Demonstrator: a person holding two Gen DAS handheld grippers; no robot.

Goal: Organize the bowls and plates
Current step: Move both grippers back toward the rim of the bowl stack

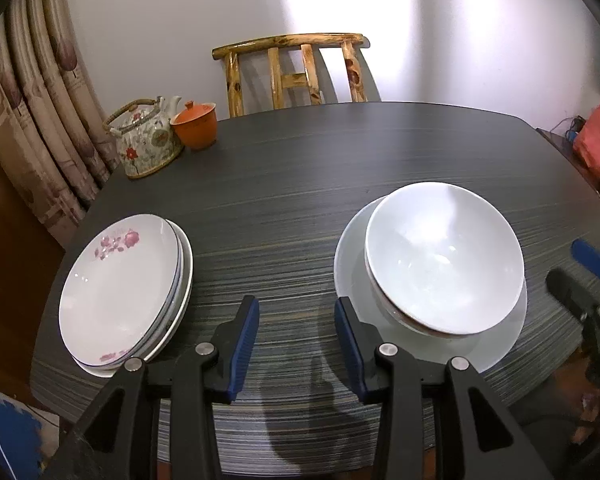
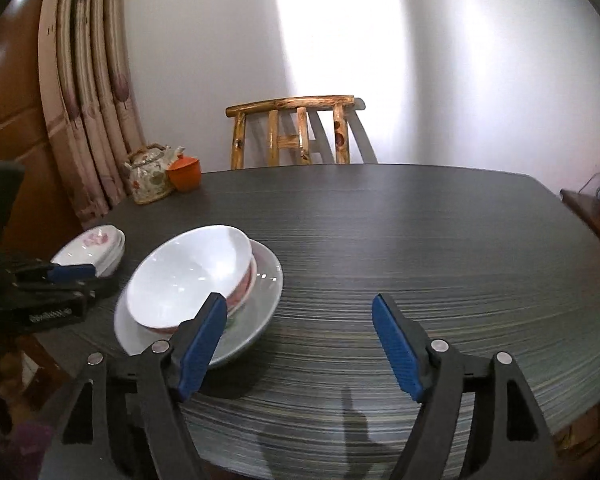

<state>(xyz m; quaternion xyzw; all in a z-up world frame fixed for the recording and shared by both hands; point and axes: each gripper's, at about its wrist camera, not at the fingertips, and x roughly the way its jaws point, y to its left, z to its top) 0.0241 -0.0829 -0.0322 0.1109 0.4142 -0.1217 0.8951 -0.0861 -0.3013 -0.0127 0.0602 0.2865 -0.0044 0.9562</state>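
A stack of white plates with pink flowers [image 1: 122, 288] lies at the table's left, also in the right wrist view [image 2: 94, 249]. Stacked white bowls [image 1: 444, 258] sit on a pale plate [image 1: 496, 348] at the right, also in the right wrist view: bowls [image 2: 192, 276], plate [image 2: 260, 300]. My left gripper [image 1: 297, 334] is open and empty, above the table between the plate stack and the bowls. My right gripper [image 2: 298, 338] is open and empty, just right of the bowls; it also shows at the edge of the left wrist view [image 1: 580, 272].
A flowered teapot [image 1: 146, 140] and an orange lidded cup [image 1: 195, 124] stand at the dark table's [image 1: 300, 184] far left corner. A wooden chair [image 1: 296, 68] stands behind the table. Curtains [image 1: 40, 120] hang at the left. A red bag [image 1: 598, 140] lies at the right.
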